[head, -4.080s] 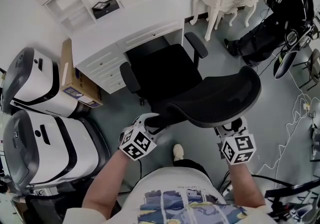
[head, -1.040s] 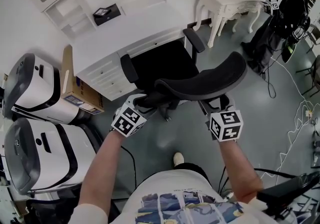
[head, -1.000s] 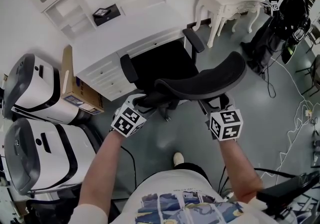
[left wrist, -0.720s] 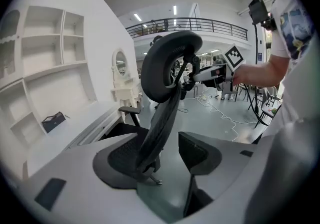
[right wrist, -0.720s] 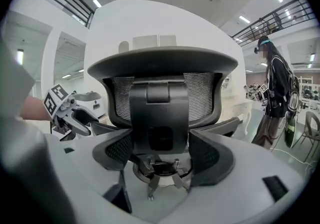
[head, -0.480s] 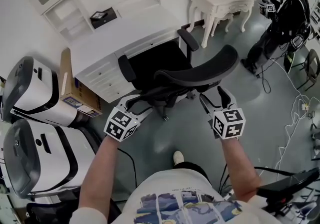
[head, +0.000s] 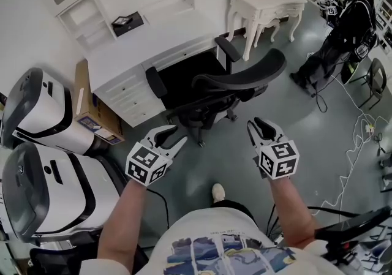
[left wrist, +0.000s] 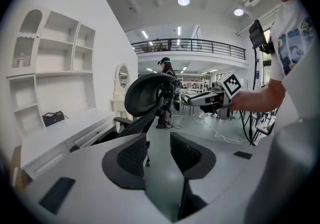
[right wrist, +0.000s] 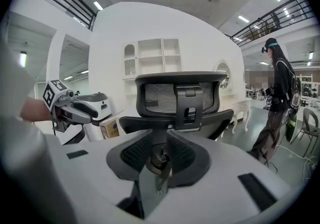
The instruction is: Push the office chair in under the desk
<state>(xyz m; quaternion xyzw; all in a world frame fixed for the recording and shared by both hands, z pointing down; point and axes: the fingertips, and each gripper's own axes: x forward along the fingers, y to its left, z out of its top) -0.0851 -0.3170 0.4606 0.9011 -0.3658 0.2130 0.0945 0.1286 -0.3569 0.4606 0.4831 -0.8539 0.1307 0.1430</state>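
Note:
The black mesh office chair (head: pixel 242 75) stands with its seat tucked under the white desk (head: pixel 147 38), backrest facing me. Both grippers hang over the grey floor, a short way back from the chair and clear of it. My left gripper (head: pixel 169 135) is open; its jaws have just been closing, with nothing between them (left wrist: pixel 159 150). My right gripper (head: pixel 262 125) is open too, its jaws also just narrowed to a small gap that holds nothing (right wrist: pixel 161 150). The right gripper view looks straight at the chair's backrest (right wrist: pixel 182 96). In the left gripper view the chair (left wrist: pixel 147 93) stands ahead.
Two large white machines (head: pixel 43 108) stand at the left, with a cardboard box (head: pixel 92 108) against the desk's side. A white ornate table (head: pixel 263 1) stands right of the desk. A person in dark clothes (head: pixel 343 35) stands at far right. Cables (head: pixel 361 139) trail over the floor.
Both grippers have let go of the chair's backrest and drawn back toward me. Their jaws are narrower. The chair has rolled farther in under the desk.

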